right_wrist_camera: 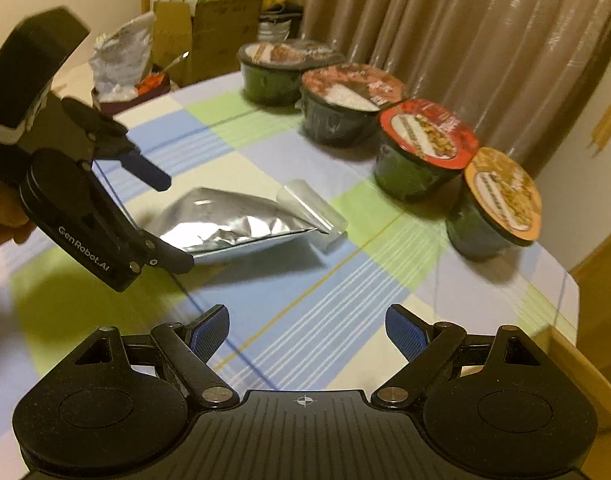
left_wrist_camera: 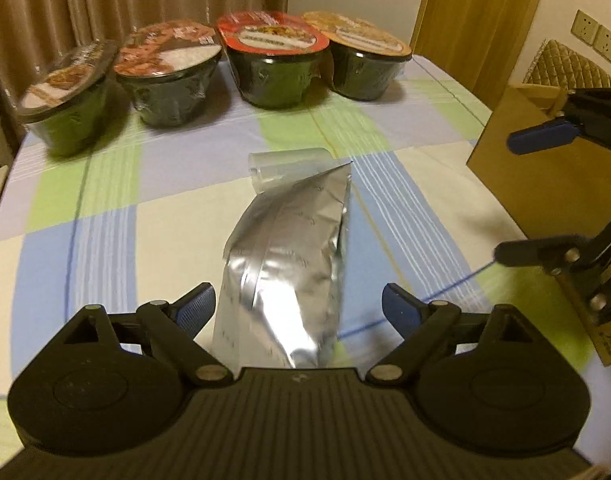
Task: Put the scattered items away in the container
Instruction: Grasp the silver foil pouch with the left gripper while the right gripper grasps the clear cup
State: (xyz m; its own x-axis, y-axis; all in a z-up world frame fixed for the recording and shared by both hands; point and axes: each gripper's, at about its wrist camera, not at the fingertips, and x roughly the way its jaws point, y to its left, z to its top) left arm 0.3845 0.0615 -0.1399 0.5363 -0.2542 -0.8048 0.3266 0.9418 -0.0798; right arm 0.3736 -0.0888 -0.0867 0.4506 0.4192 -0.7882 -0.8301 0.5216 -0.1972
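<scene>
A checked tablecloth (left_wrist_camera: 105, 216) covers the table, with a cardboard box (left_wrist_camera: 545, 168) at its right edge and four sealed bowls (left_wrist_camera: 273, 68) in a row at the back. A silver foil pouch (left_wrist_camera: 289, 264) lies flat in the middle, its near end between the wide-open fingers of the left claw (left_wrist_camera: 299, 312), which holds nothing. The right claw (right_wrist_camera: 307, 330) hovers open and empty. This looks like the reach for the pouch: next, close on it and carry it to the box.

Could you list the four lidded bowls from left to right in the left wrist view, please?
Dark brown-lidded bowl → red-and-white-lidded black bowl → red-rimmed black bowl → orange-lidded black bowl.
</scene>
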